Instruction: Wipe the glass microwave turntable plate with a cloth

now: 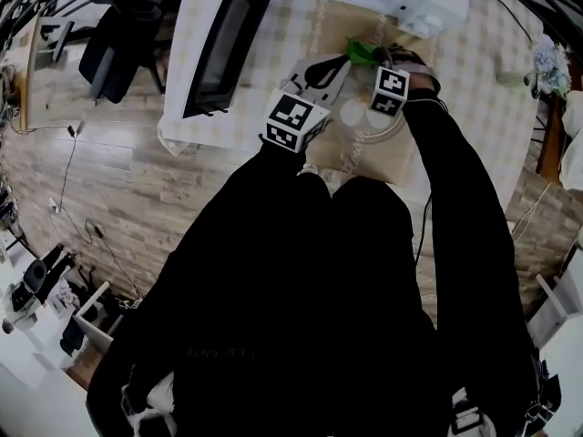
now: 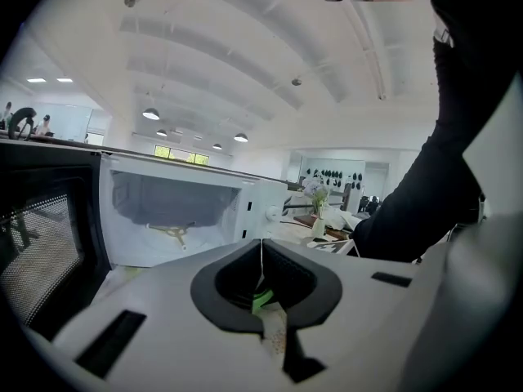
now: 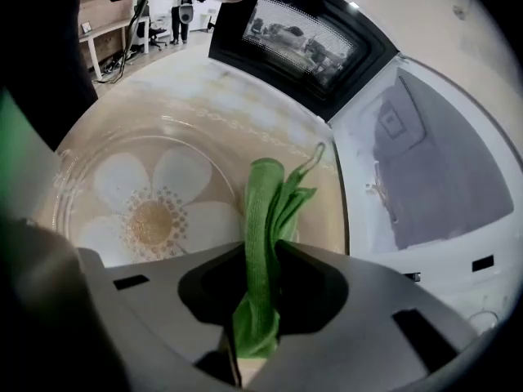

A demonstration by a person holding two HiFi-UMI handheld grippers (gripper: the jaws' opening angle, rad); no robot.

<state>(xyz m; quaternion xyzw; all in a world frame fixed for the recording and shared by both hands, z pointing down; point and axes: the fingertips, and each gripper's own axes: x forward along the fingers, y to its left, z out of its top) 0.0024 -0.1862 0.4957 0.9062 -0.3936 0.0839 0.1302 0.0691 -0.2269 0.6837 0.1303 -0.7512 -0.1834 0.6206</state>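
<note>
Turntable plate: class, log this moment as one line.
left gripper shut on turntable plate | right gripper shut on green cloth | cloth by plate, contact unclear | microwave door open

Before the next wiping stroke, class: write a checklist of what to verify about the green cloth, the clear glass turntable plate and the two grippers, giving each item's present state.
1. Right gripper grips the bunched green cloth: ok, jaws closed on it.
2. Cloth touches the clear round glass turntable plate: cannot tell; its free end reaches over the plate.
3. Left gripper steadies the plate: ok, it seems; jaws shut on a thin pale edge, apparently the rim.
4. Plate is out of the white microwave: ok, the cavity holds no plate.
5. Dark-windowed microwave door is clear of the work: ok, swung wide open.
</note>
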